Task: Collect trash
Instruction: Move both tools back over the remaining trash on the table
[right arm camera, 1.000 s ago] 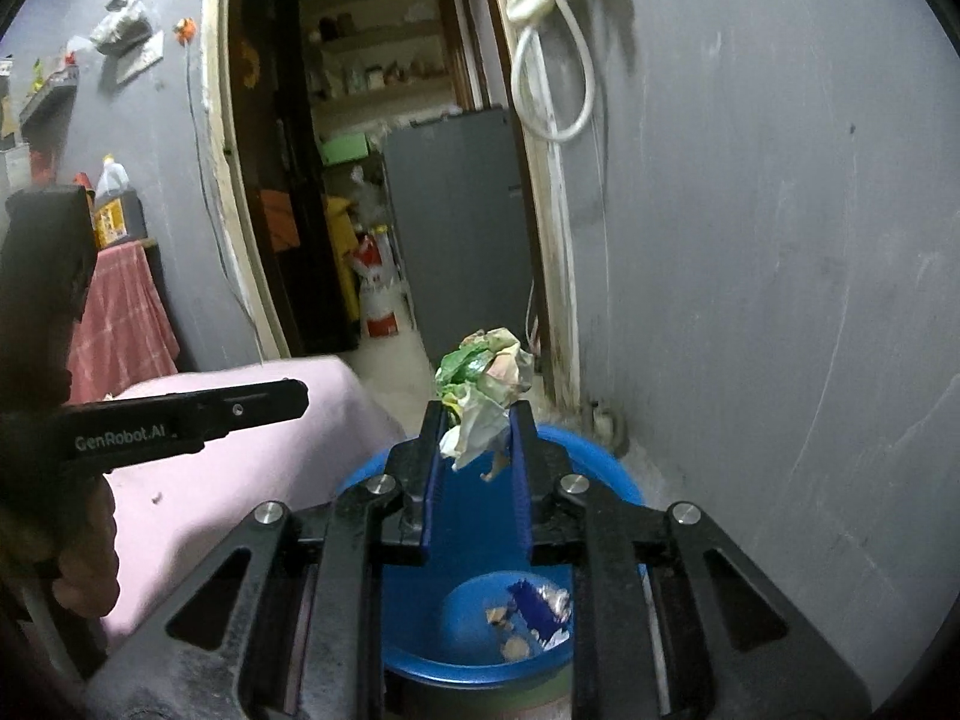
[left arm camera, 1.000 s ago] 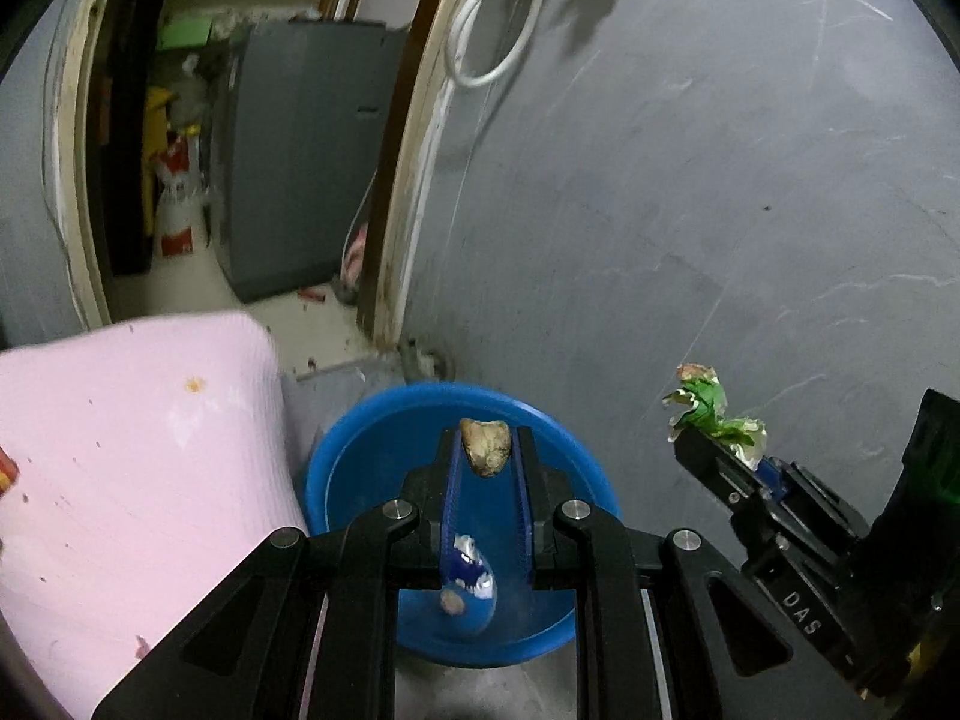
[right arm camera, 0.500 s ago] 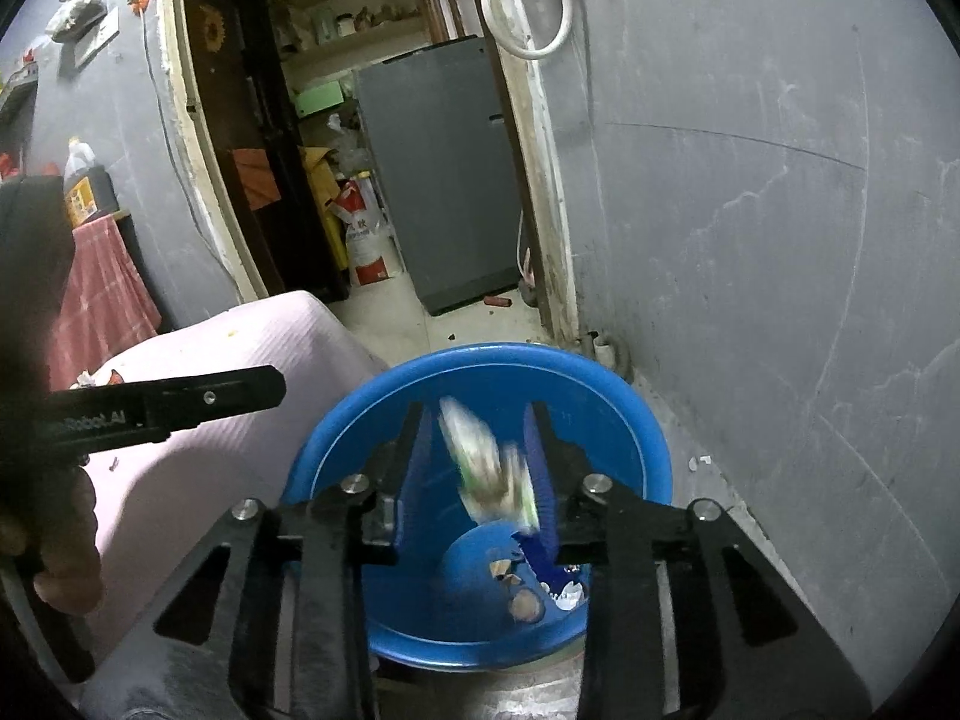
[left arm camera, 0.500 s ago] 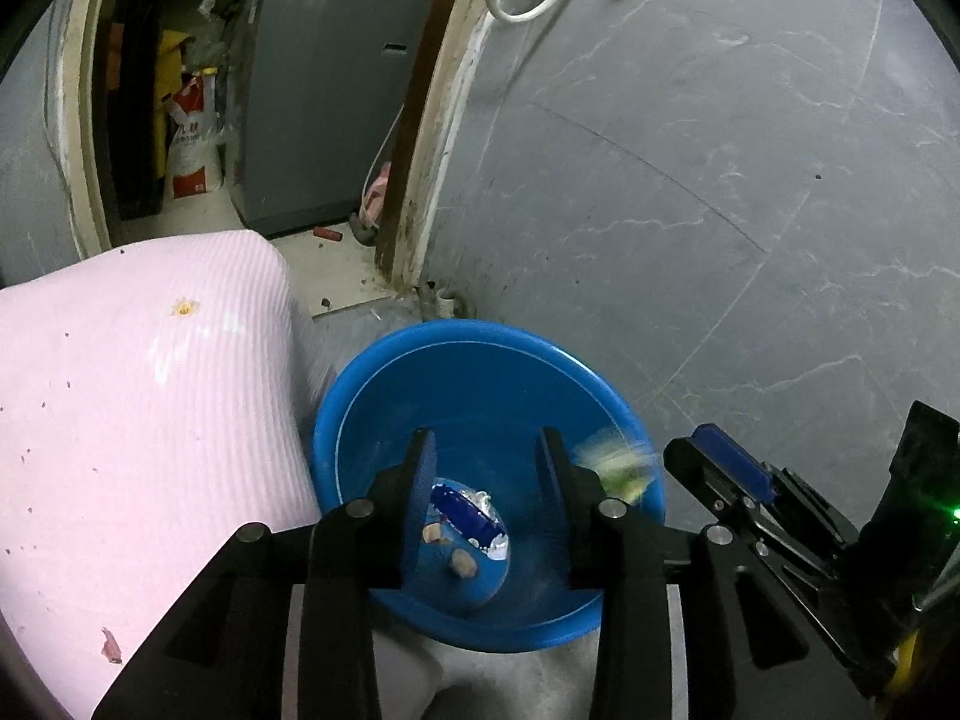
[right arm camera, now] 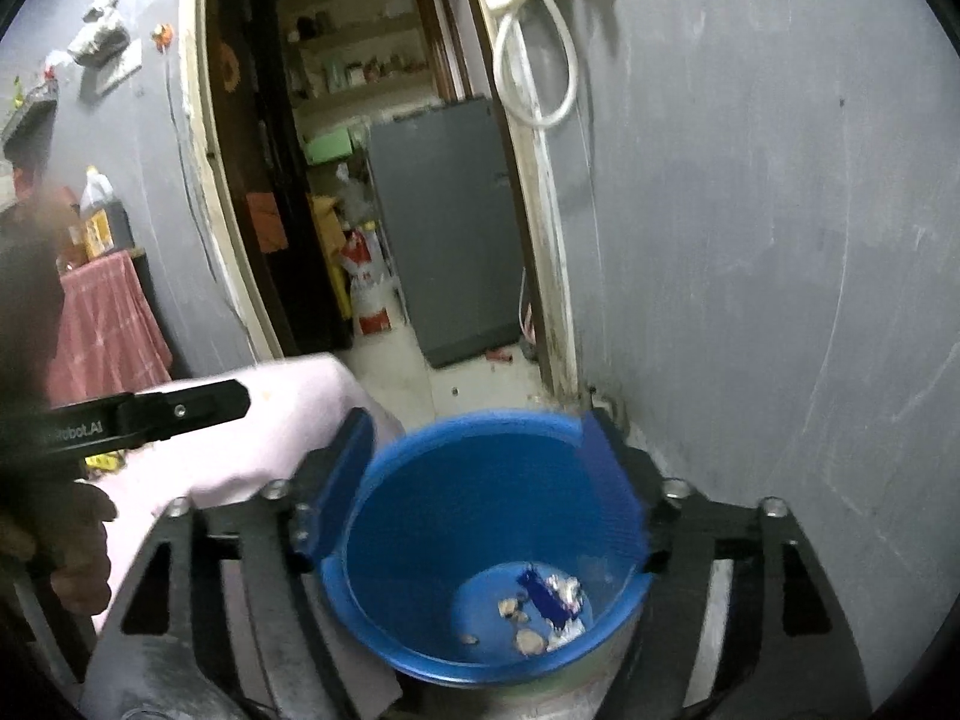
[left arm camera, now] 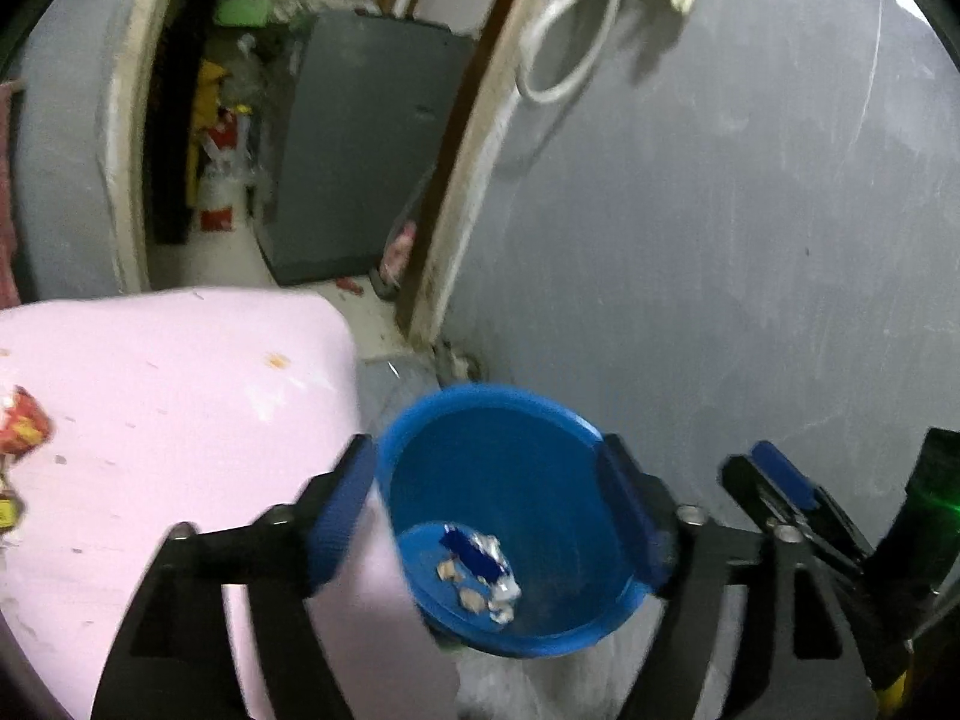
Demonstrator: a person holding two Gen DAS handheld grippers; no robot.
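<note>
A home: fridge (right arm camera: 447, 228) and cluttered shelves (right arm camera: 354, 72) beyond the doorway.

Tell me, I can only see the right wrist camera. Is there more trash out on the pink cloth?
Observer: Yes. A red wrapper lies on the cloth, at the far left of the left wrist view.
Operator: Is the left hand-held gripper free to grab it?
Observer: Yes. Its jaws have just been opening, and the left wrist view shows nothing between them, only the bucket below.
</note>
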